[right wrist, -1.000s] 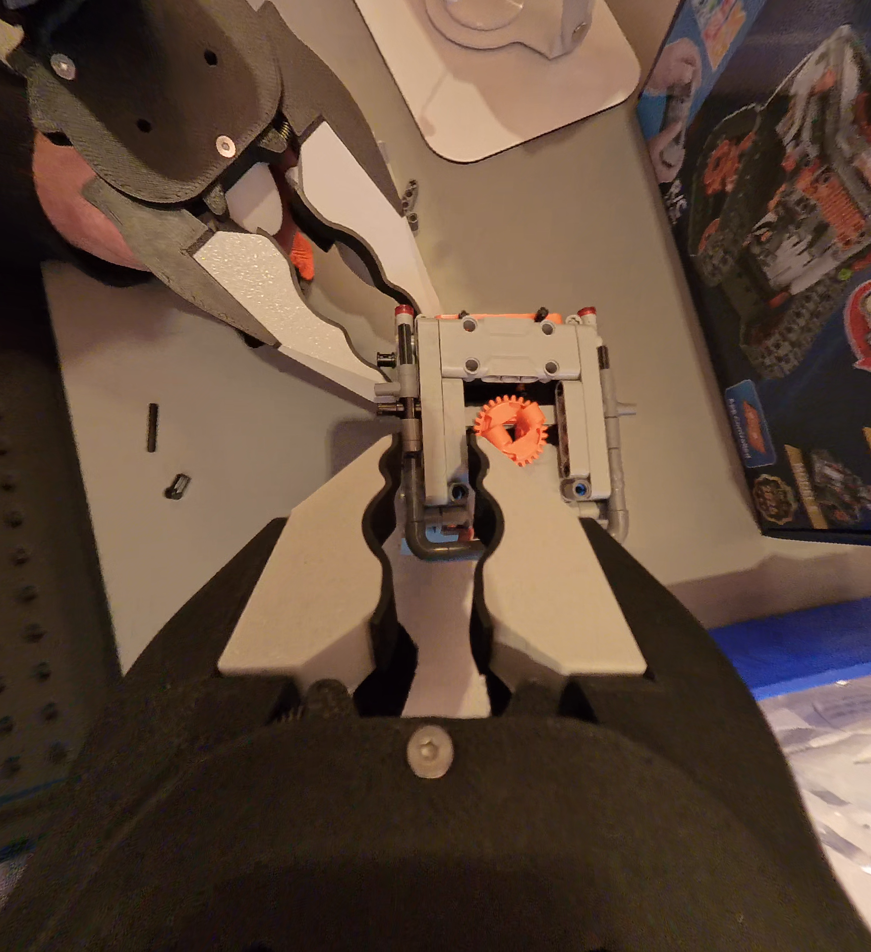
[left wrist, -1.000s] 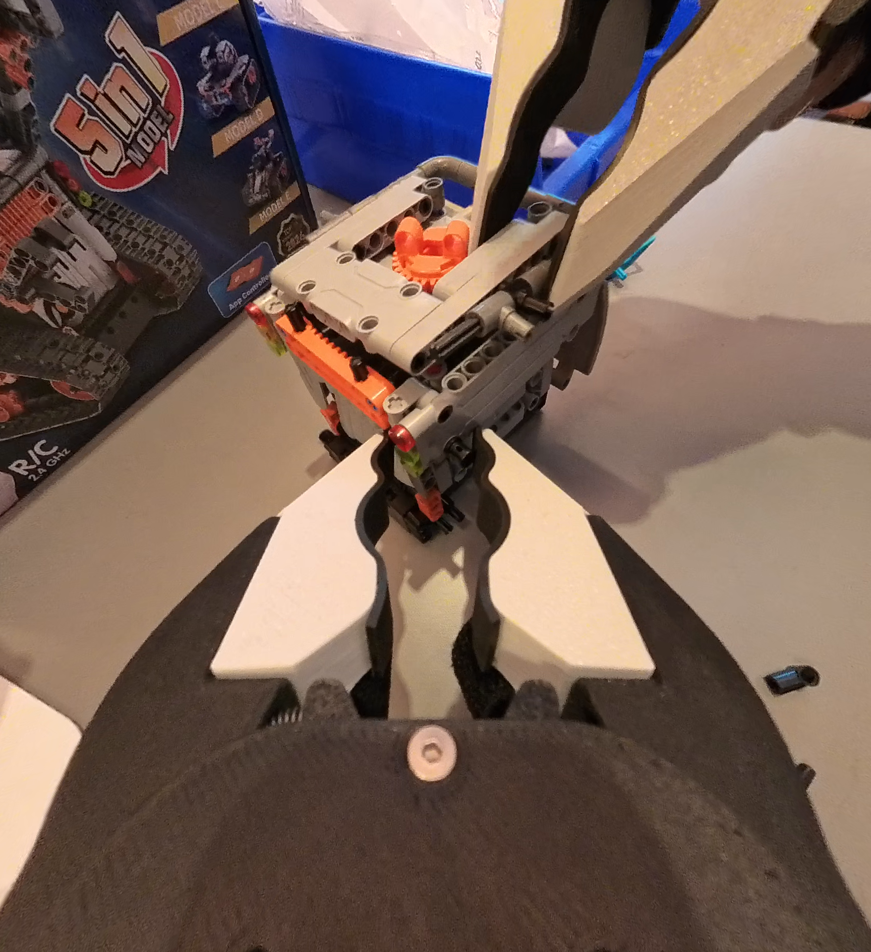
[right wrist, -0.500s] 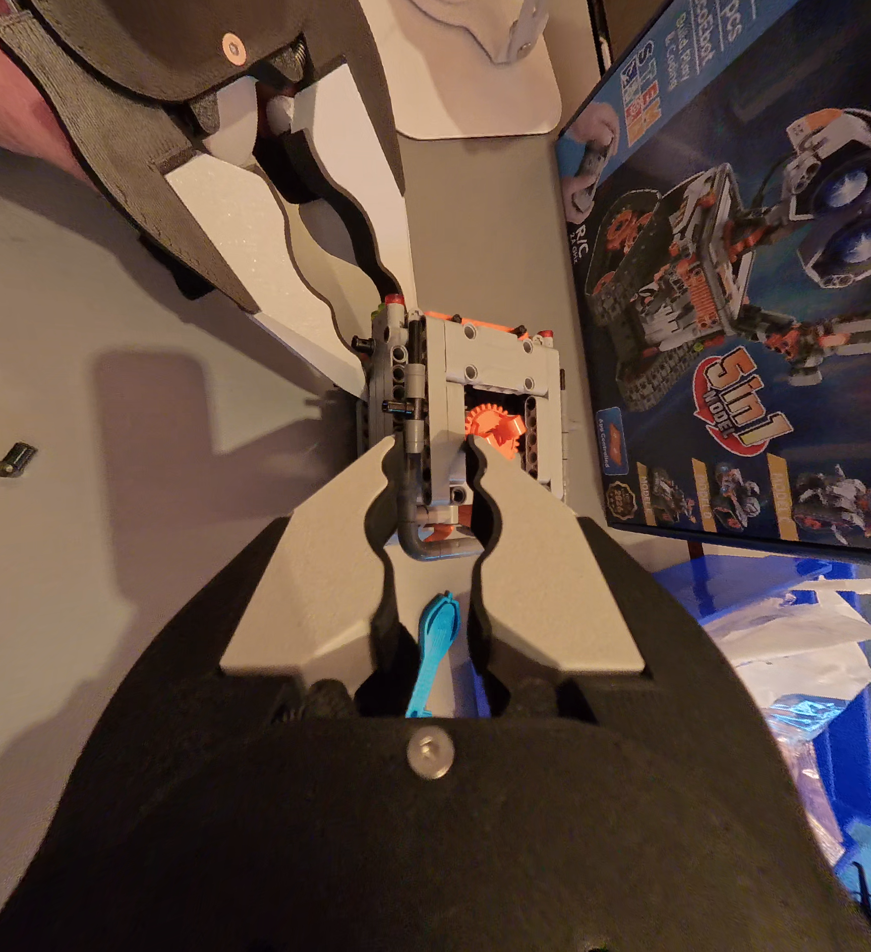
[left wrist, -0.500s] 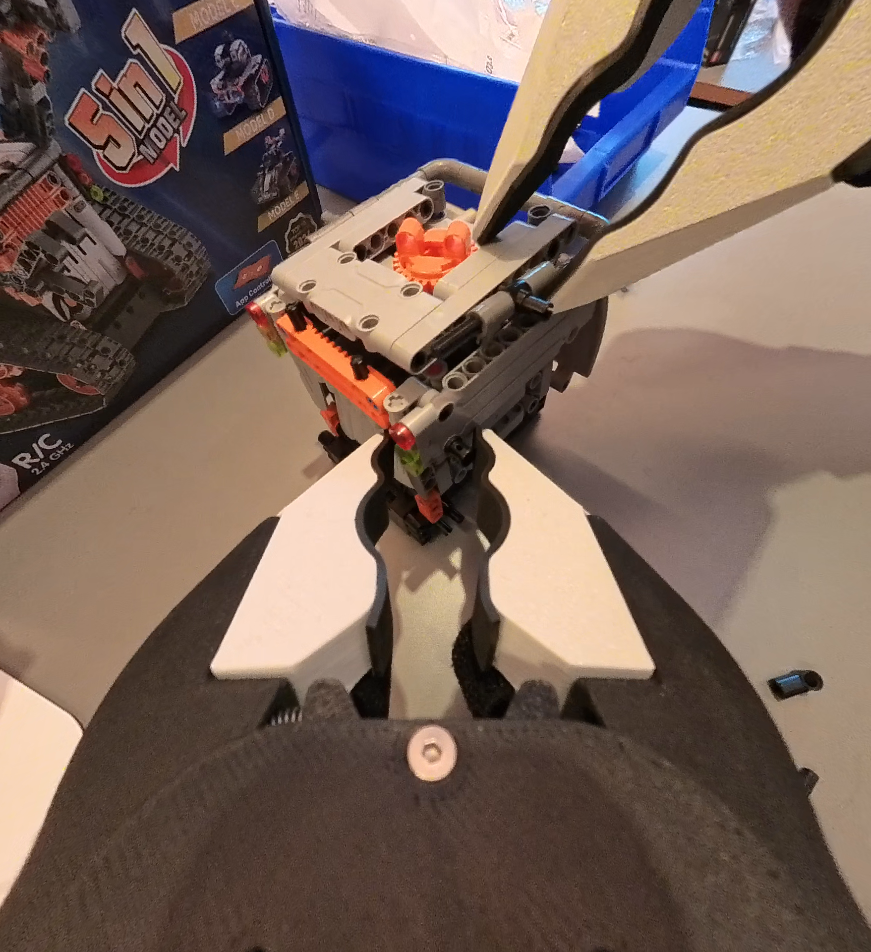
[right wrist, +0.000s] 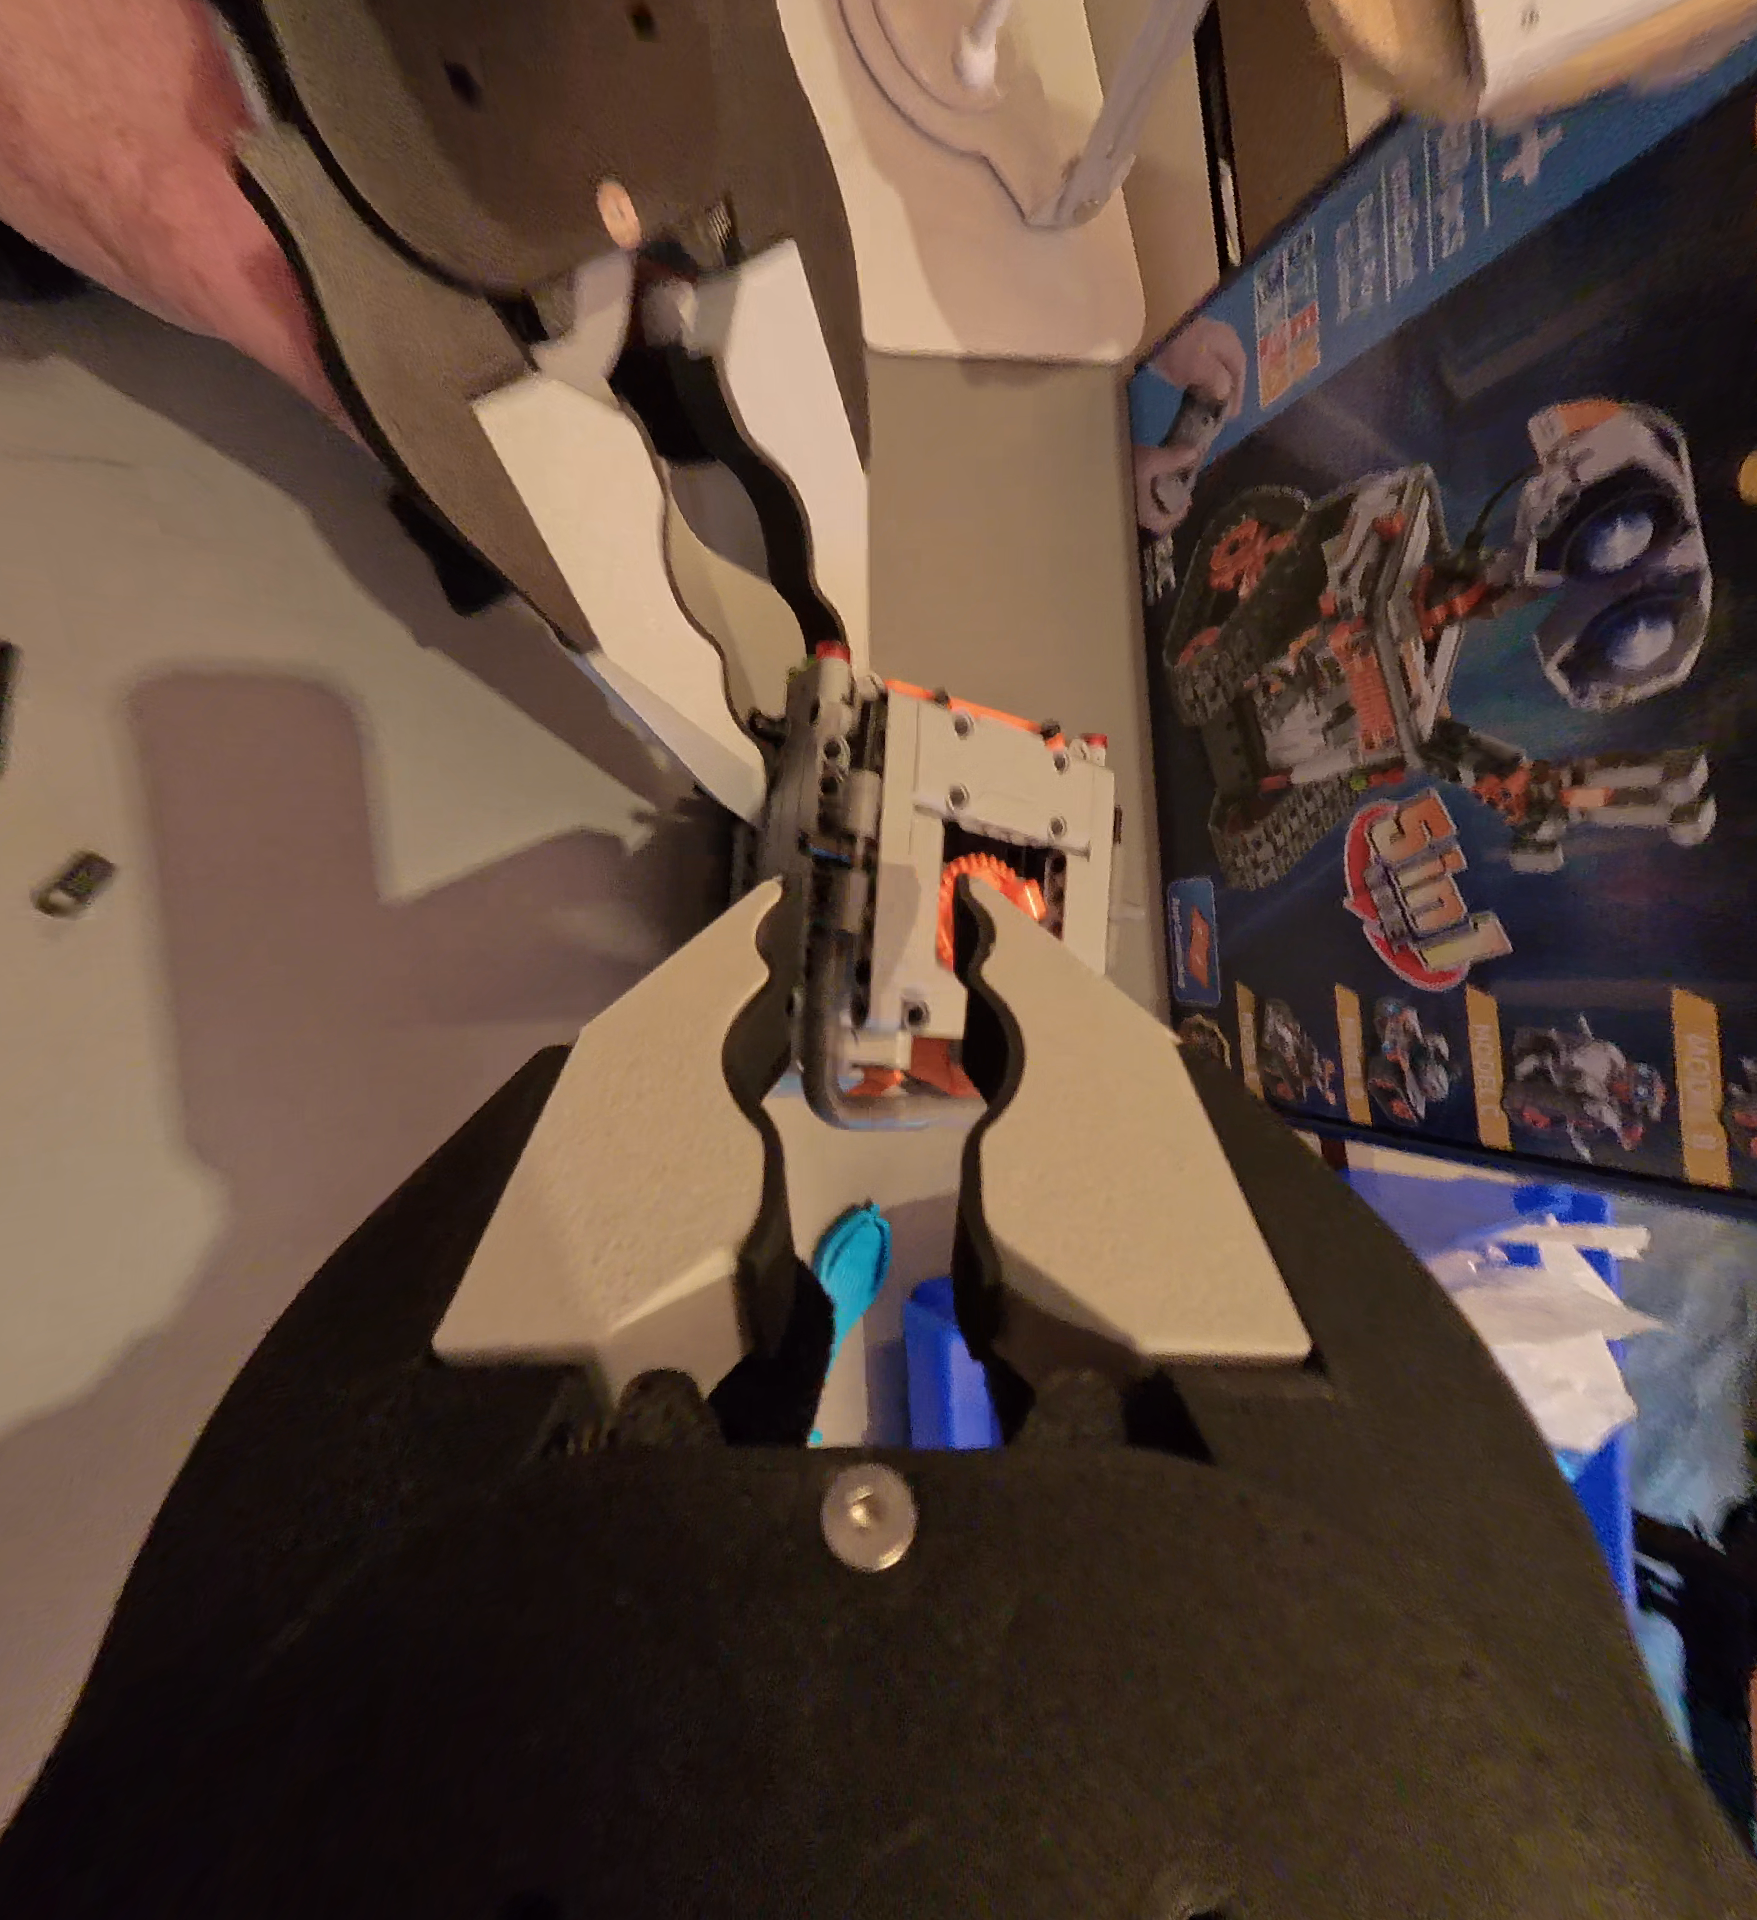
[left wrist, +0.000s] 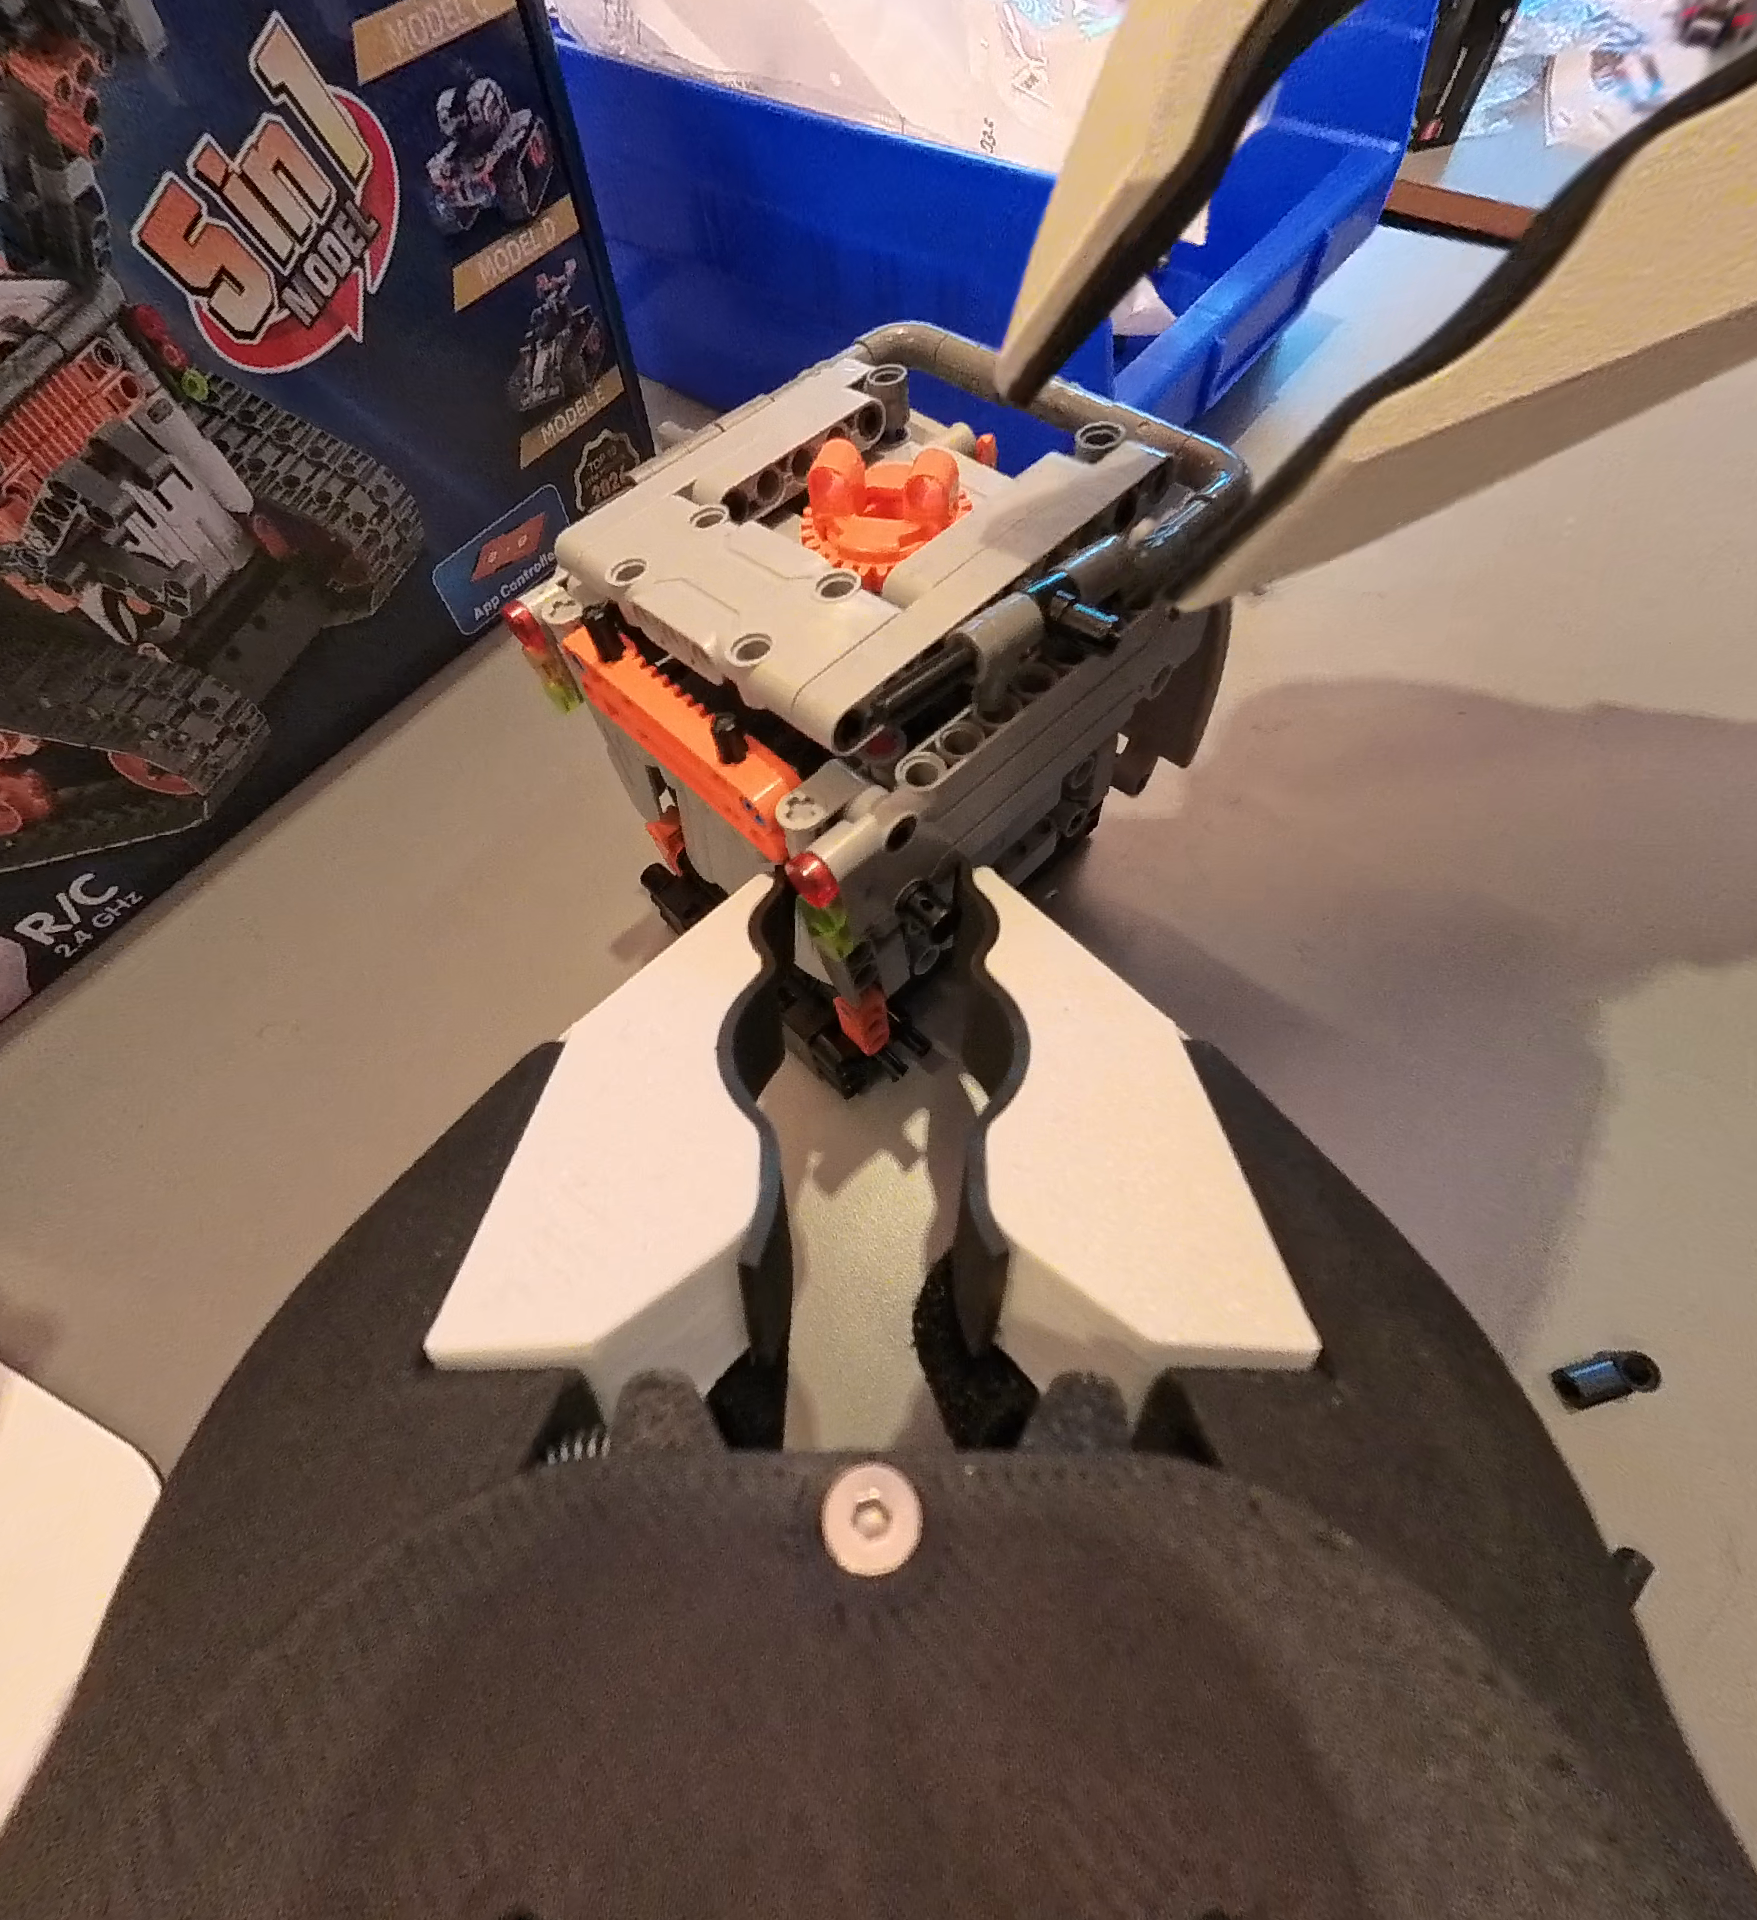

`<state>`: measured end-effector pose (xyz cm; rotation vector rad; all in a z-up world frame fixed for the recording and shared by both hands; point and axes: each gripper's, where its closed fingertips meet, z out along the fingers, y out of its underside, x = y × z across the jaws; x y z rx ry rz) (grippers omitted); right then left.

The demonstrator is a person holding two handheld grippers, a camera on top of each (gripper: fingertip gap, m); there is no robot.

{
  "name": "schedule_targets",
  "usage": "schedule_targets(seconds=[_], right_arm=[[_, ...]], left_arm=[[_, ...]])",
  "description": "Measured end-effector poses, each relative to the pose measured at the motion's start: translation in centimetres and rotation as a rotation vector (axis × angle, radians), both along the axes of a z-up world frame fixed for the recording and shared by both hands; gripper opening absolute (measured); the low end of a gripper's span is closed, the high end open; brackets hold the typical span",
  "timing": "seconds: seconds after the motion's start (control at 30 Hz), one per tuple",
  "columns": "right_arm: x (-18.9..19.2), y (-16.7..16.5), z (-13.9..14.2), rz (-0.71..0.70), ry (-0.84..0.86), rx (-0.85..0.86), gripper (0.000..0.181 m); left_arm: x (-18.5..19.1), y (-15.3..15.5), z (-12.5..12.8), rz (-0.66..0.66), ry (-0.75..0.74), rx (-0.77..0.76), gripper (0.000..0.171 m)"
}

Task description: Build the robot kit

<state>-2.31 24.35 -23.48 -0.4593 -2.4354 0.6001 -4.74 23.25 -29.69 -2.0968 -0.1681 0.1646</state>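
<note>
Clamping the lower corner of the brick-built gearbox block (left wrist: 853, 665), the left gripper (left wrist: 869, 914) pins it to the table (left wrist: 1476, 935). Right gripper (right wrist: 869, 925), jaws part-spread, straddles the block's far edge near the orange gear (left wrist: 879, 509); a skewed pull risks tipping or popping beams.

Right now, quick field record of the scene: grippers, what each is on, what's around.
left gripper: closed on the lower corner of the brick model
right gripper: fingers astride the model's curved grey bar, contact unclear
model: grey and orange, orange gear on top, standing on the table
left of model: toy kit box
behind: blue bin
loose: small black pin, teal piece
</note>
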Motion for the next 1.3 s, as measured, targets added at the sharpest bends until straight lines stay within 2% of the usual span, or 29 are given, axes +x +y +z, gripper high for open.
schedule_targets(seconds=[0.1, 0.23, 0.47, 0.6, 0.83, 1.0, 1.17, 1.3], right_arm=[[-0.7, -1.1, 0.1, 0.004, -0.002, -0.024, 0.022], [-1.3, -1.2, -1.2, 0.004, -0.079, -0.043, 0.010], [-1.1, -1.5, -1.1, 0.063, -0.107, -0.070, 0.003], [-1.2, -1.4, -1.1, 0.078, -0.117, -0.108, 0.003], [-1.5, -1.6, -1.2, 0.068, 0.024, 0.097, 0.003], [-1.5, -1.4, -1.3, 0.042, 0.055, 0.153, 0.009], [-0.6, -1.0, -0.1, 0.032, 0.050, 0.069, 0.021], [-0.5, 0.5, -0.3, -0.003, 0.005, 0.059, 0.017]], left_arm=[[0.0, 0.0, 0.0, 0.000, 0.003, -0.002, 0.027], [0.0, 0.0, 0.0, 0.001, 0.008, -0.003, 0.027], [0.0, -0.1, 0.0, 0.004, 0.008, -0.006, 0.026], [-0.1, 0.0, 0.0, 0.005, 0.008, -0.004, 0.027], [-0.3, -0.1, 0.0, 0.012, 0.005, -0.001, 0.026], [-0.2, -0.1, 0.0, 0.011, 0.019, -0.006, 0.026], [-0.3, -0.1, 0.0, 0.013, 0.012, -0.003, 0.026], [-0.3, -0.1, 0.1, 0.014, 0.010, -0.002, 0.027]])
